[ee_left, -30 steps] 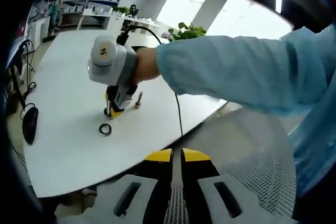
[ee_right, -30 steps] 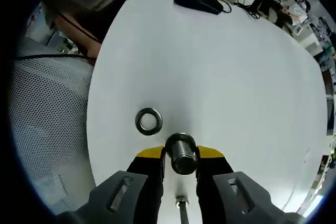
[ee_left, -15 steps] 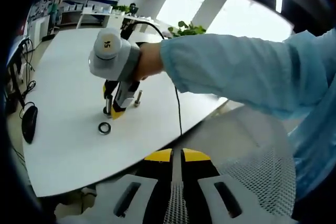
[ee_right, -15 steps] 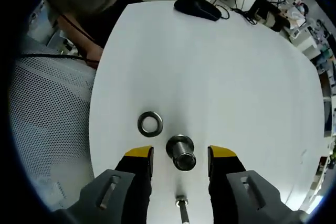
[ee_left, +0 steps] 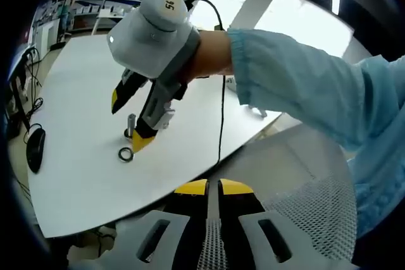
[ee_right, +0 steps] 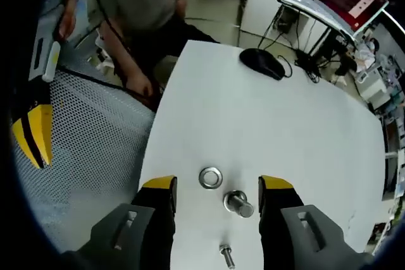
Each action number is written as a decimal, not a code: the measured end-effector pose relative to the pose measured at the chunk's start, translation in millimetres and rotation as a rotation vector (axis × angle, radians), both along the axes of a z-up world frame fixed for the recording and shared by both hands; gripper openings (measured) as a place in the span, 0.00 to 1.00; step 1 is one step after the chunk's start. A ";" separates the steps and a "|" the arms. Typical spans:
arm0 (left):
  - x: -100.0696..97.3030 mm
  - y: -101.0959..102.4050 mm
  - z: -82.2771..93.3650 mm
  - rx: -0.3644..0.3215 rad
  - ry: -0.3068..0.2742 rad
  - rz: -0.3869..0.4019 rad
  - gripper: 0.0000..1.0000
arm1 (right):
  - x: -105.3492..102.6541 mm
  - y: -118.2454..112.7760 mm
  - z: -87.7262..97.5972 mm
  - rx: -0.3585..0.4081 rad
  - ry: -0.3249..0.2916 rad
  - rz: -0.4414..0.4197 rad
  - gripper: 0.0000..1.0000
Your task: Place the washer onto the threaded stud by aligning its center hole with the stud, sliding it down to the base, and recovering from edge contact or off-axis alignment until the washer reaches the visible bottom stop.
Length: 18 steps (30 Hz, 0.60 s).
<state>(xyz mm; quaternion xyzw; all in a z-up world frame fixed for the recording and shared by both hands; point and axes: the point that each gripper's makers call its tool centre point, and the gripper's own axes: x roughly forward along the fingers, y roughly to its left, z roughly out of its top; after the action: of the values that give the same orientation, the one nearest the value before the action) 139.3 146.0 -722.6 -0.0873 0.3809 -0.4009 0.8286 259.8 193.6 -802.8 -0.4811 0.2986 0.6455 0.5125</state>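
Right hand-held gripper point(ee_right: 216, 189) wide open, empty above washer point(ee_right: 210, 177). Washer flat on desk point(ee_right: 304, 124) beside stud point(ee_right: 238, 203); pinch its rim, keep level. Left hand-held gripper point(ee_left: 213, 189) pinched closed.

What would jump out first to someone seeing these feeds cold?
In the left gripper view, the right gripper, held by a pale-blue-sleeved arm, hangs open over the white table, just above the upright stud. The washer lies flat on the table beside the stud, not on it. A black mouse sits at the table's far end in the right gripper view.
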 end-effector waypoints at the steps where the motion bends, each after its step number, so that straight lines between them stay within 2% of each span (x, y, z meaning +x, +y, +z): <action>1: 0.3 0.2 0.2 0.000 -0.001 0.002 0.03 | -3.2 -1.5 -1.1 -0.005 0.002 -0.003 0.53; 6: 0.7 0.1 -0.2 0.003 0.000 0.004 0.03 | -16.4 -5.8 -10.1 -0.016 0.016 0.020 0.53; 10: 0.3 -0.2 -0.9 0.008 0.002 0.000 0.03 | -20.5 -8.7 -17.2 -0.048 -0.005 0.051 0.53; 15: 1.4 1.0 0.8 -0.006 -0.002 0.017 0.03 | -14.8 -7.7 -25.8 -0.068 -0.060 0.089 0.49; 18: 1.3 0.7 0.5 -0.003 0.000 0.014 0.03 | -13.8 -9.0 -32.7 -0.088 -0.047 0.084 0.49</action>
<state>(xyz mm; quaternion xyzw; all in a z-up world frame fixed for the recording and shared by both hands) 140.6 146.7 -722.2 -0.0910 0.3797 -0.3955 0.8313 246.0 184.7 -835.6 -0.5305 0.2942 0.6410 0.4703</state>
